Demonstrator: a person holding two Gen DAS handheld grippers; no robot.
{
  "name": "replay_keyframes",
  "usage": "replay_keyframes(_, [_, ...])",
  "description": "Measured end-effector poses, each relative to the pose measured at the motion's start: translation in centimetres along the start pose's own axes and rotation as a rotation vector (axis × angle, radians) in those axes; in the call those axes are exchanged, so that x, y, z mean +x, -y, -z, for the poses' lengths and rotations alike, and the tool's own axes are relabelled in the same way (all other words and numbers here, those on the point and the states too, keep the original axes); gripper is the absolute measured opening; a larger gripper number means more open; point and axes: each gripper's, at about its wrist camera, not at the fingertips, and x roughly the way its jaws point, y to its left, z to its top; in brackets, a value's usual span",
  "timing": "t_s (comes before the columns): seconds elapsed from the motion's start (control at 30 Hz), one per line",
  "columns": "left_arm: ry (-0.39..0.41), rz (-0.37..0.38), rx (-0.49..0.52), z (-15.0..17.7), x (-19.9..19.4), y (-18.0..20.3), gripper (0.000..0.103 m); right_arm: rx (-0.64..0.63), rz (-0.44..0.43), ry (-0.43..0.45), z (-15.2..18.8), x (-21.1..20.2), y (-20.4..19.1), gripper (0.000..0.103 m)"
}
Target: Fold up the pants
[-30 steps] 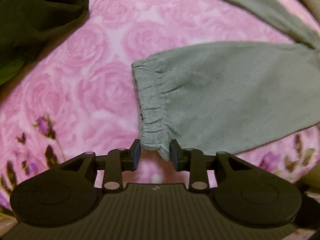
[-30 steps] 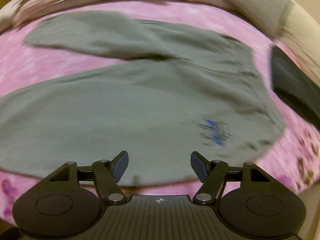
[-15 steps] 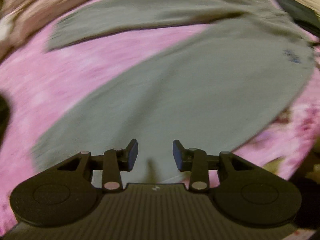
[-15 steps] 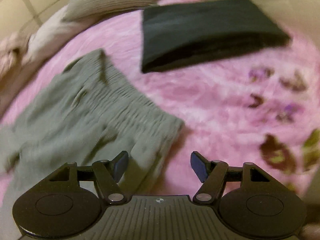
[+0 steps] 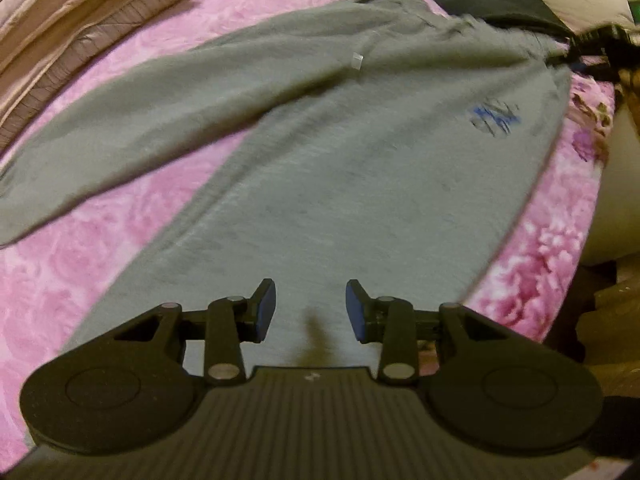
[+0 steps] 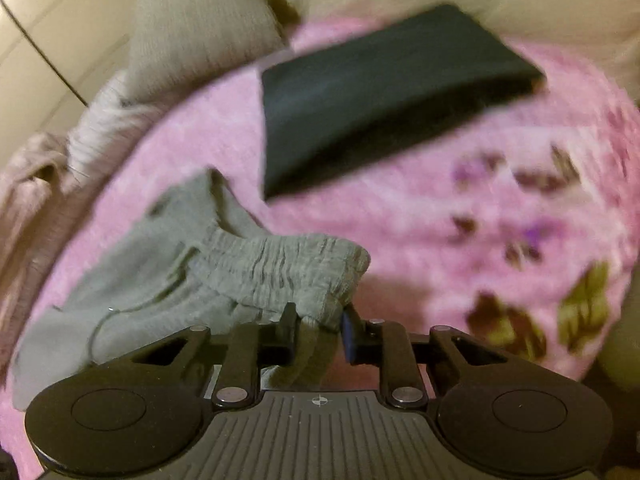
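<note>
Grey pants (image 5: 320,168), blurred blue logo (image 5: 494,116), unreadable

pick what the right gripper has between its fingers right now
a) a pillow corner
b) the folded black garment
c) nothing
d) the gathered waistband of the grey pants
d: in the right wrist view the right gripper has closed on the gathered waistband of the grey pants.

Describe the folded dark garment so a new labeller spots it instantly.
Start from the pink floral blanket covering the bed. Past the elasticated waistband of the grey pants, towards the ribbed beige pillow, lies the folded dark garment. It is the only near-black item there, a neat flat rectangle, whereas the pants are grey and spread out unfolded.
</note>
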Motion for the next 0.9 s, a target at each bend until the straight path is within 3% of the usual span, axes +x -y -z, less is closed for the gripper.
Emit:
replay_keyframes(0.07, [0.002,-0.027,-0.006,-0.1,-0.1,-1.4,0.034,0.024,0.066,-0.033,0.7,1.0,-0.1,0.032])
replay_keyframes(0.13, [0.015,-0.059,-0.011,-0.2,-0.4,-3.1,0.040,-0.015,0.144,0.006,1.2,0.4,-1.3,0.052])
replay_keyframes(0.2, [0.023,-0.108,-0.008,-0.2,-0.5,-5.0,0.043,-0.085,0.188,0.045,1.8,-0.7,-3.5,0.057])
replay_keyframes(0.3, [0.023,-0.175,0.001,0.9,-0.5,-9.8,0.043,-0.201,0.207,0.057,3.0,-1.5,-7.7,0.057])
replay_keyframes(0.47, [0.021,-0.289,0.082,3.0,0.7,-18.9,0.043,-0.396,0.136,0.021,6.7,0.5,-17.2,0.058])
replay_keyframes(0.7, [0.028,-0.405,0.316,3.9,5.9,-30.3,0.044,-0.627,0.017,-0.060,12.5,5.9,-30.7,0.058])
replay_keyframes(0.9, [0.036,-0.442,0.563,3.1,11.4,-35.1,0.045,-0.780,-0.020,-0.105,15.6,9.2,-36.9,0.058])
